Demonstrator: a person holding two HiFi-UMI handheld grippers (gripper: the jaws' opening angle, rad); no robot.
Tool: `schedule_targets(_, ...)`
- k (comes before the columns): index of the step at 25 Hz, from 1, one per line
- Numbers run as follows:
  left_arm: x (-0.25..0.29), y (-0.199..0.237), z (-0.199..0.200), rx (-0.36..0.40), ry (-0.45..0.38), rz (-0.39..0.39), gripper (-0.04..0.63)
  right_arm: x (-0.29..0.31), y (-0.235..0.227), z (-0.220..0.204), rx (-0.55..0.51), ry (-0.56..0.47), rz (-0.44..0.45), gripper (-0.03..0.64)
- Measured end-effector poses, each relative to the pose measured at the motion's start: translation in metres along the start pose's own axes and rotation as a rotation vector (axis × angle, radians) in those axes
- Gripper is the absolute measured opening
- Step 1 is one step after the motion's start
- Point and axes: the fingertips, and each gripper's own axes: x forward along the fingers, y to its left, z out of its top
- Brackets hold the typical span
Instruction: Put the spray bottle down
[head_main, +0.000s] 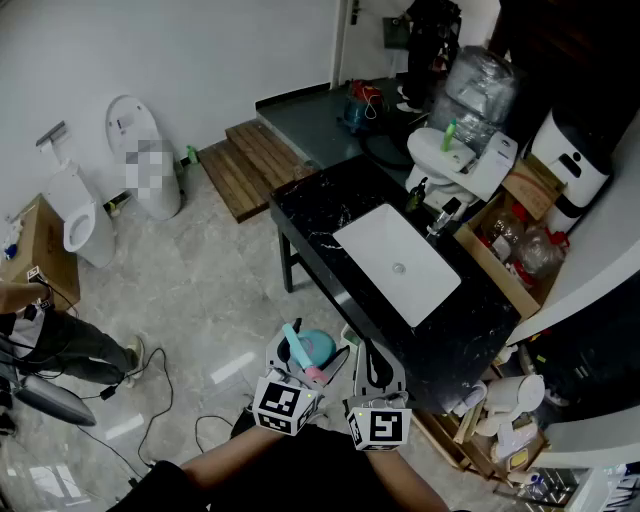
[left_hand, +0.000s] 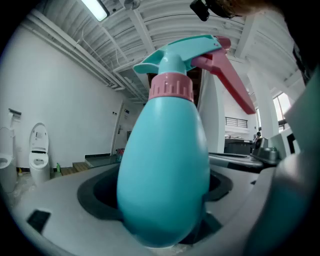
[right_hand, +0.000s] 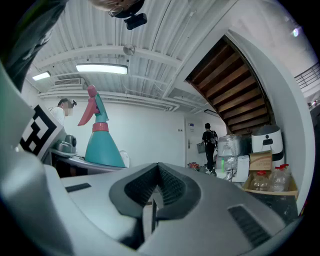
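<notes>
Left gripper (head_main: 301, 366) level, low in front of the person, jaws spread wide and clamped on the spray bottle (left_hand: 165, 165), which stands upright between them. Right gripper (right_hand: 151, 202) just beside it, also level, jaws together, nothing in them. Bottle: teal egg-shaped body, pink collar, teal head, pink trigger. It hangs over the floor, near the end of the black counter (head_main: 315, 210) with the white sink (head_main: 400, 262)

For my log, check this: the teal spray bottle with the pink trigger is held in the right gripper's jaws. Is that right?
Not quite. The spray bottle is held by the left gripper, not the right. The left gripper view shows its jaws round the teal body. The right gripper has its jaws together with nothing between them. The colours you gave are correct.
</notes>
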Motion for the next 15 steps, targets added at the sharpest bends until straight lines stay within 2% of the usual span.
schedule_targets(3,0.000,0.001,0.003,0.012,-0.006,0.002,0.446,0.003,0.002,0.005,-0.006,-0.009,0.008,0.009)
schedule_targets(7,-0.005,0.003,0.002,0.020,-0.012,0.016,0.446,-0.001,0.003,0.003,0.044,-0.023,0.023,0.009)
schedule_targets(15,-0.013,0.019,-0.003,0.017,0.000,0.061,0.446,-0.003,0.010,-0.019,0.087,0.026,0.044,0.009)
